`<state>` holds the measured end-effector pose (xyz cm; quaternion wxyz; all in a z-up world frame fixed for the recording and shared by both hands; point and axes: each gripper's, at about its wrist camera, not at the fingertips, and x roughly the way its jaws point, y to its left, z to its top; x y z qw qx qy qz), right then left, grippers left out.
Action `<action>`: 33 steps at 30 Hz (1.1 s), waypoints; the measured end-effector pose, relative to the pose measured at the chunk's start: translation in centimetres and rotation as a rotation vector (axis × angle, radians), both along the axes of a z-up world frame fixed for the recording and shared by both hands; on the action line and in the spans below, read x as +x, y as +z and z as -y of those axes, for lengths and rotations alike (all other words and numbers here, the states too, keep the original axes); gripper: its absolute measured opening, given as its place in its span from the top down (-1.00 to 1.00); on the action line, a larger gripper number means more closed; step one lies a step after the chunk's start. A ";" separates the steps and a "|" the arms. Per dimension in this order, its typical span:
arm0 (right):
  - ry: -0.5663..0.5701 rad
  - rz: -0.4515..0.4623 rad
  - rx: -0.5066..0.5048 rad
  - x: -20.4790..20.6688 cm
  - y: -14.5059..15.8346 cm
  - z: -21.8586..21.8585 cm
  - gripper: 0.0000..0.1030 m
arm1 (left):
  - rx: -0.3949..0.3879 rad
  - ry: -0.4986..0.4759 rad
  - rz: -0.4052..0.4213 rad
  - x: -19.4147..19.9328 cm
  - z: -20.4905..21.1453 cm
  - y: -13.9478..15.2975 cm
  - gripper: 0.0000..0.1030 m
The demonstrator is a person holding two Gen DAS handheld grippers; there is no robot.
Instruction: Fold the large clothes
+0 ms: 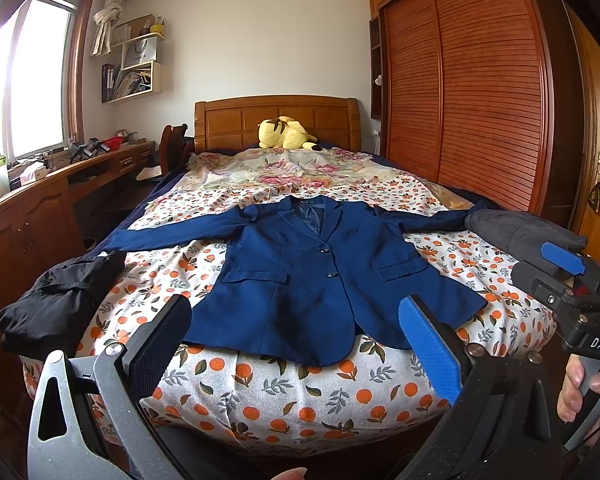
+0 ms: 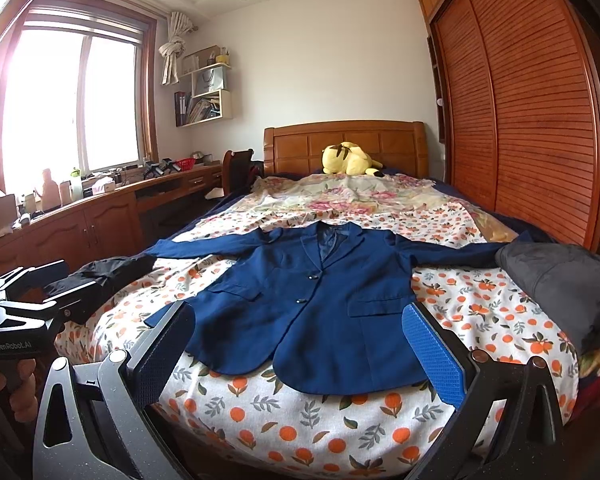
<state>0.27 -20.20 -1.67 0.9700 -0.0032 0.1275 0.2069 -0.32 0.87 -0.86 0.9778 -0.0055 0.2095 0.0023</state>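
Left wrist view looks out between its own two fingers [image 1: 432, 352], spread wide and gripping nothing, so the left gripper [image 1: 296, 344] hangs released above the foot of the bed [image 1: 300, 408]. Between those fingers lies the navy blazer [image 1: 312, 280], flat on its back on the orange-print sheet, buttoned, sleeves stretched out to both sides, collar toward the headboard [image 1: 276, 120]. Only this view catches the right gripper [image 1: 568, 268] from outside, at the far right edge with a hand [image 1: 584, 388] around its handle; how its fingers stand cannot be told from here. The right wrist view settles that: its fingers [image 2: 436, 360] are spread apart and empty over the blazer's hem. It also shows the left gripper as a dark shape at the left edge, near a black garment [image 2: 112, 272] bunched by the blazer's sleeve. A grey folded garment [image 2: 568, 288] touches the other sleeve end, far clearer in the right view. Farther back, a yellow plush toy [image 2: 350, 159] rests by the headboard, and the right view takes in more of the window [image 2: 72, 104] and cluttered worktop [image 2: 100, 200].
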 end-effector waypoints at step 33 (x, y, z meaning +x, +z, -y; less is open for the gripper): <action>0.000 -0.004 0.001 -0.1 -0.1 -0.3 -1.00 | 0.003 -0.001 0.001 0.2 0.6 0.1 -1.00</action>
